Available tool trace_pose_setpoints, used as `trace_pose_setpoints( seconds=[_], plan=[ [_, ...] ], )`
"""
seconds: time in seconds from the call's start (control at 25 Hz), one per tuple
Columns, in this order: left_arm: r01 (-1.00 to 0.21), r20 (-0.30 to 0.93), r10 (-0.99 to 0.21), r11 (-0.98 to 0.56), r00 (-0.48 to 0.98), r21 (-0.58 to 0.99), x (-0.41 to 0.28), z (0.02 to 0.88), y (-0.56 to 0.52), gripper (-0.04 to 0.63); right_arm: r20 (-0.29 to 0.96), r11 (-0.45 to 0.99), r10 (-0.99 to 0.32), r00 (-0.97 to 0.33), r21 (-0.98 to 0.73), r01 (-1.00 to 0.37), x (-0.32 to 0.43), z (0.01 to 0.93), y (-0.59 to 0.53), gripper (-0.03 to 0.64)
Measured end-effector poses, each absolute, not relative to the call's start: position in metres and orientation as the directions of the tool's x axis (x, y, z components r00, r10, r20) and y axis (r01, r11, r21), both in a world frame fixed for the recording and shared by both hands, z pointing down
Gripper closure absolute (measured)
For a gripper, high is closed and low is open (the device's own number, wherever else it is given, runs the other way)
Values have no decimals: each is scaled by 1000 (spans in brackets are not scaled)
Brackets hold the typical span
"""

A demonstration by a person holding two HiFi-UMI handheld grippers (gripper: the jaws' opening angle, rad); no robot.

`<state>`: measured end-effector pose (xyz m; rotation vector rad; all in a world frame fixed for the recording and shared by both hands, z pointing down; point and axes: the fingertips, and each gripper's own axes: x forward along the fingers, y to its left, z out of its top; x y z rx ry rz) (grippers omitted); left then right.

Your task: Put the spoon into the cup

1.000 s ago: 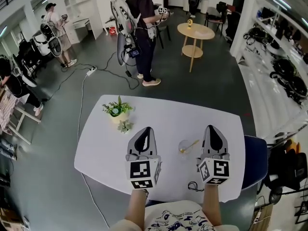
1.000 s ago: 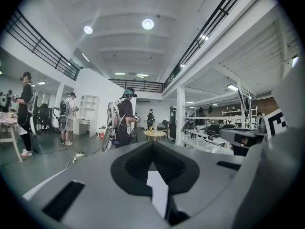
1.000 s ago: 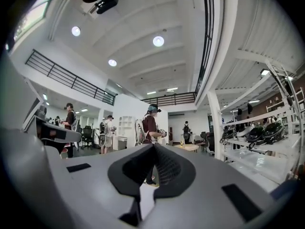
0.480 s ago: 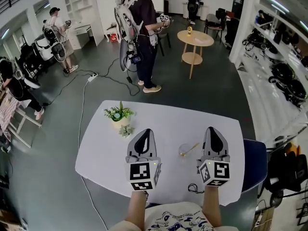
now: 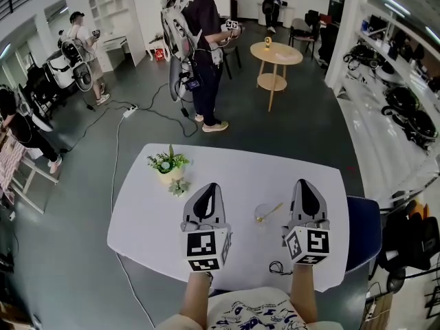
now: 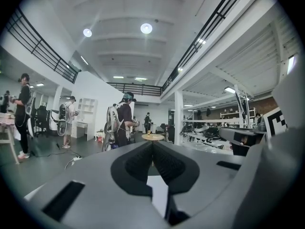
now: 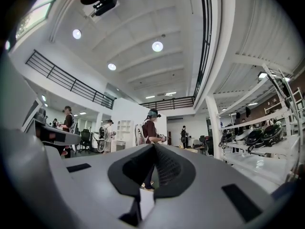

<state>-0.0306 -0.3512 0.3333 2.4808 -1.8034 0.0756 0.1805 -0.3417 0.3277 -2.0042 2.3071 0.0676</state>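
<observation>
On the white table (image 5: 234,170) in the head view stands a clear glass cup (image 5: 262,216). A gold spoon (image 5: 273,209) rests in it, handle leaning out to the upper right. My left gripper (image 5: 206,188) hovers left of the cup and my right gripper (image 5: 304,183) right of it; both are apart from it and point away from me. In the left gripper view the gripper (image 6: 152,144) has its jaws pressed together with nothing between them. The right gripper (image 7: 155,146) looks the same in its own view. Neither gripper view shows the cup or the spoon.
A small potted plant (image 5: 167,162) and a smaller sprig (image 5: 179,184) stand at the table's far left. A dark cable (image 5: 278,267) lies by the near edge. A blue chair (image 5: 363,234) sits at the right. People stand on the floor beyond, near a round wooden table (image 5: 275,52).
Both grippers, the cup and the spoon have kept their places. Only the head view has shifted slightly, and the standing person beyond the table has moved a little.
</observation>
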Motion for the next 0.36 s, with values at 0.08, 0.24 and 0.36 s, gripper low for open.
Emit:
trace_pose_setpoints(
  seconds=[0.08,0.24,0.36],
  plan=[
    [-951,82,-947,-309,310,28,-30,333,-352,581,-93,140,-986,-137,-22,-990,181,328,-342,606],
    [-951,78,-948,-307,308,26,-34,330,-355,581,-92,140,-986,-138,-22,-990,178,327,-346,606],
    [-951,79,-948,-307,308,24,-37,330,-358,581,-93,145,-986,-142,-23,-989,175,326,-349,606]
  ],
)
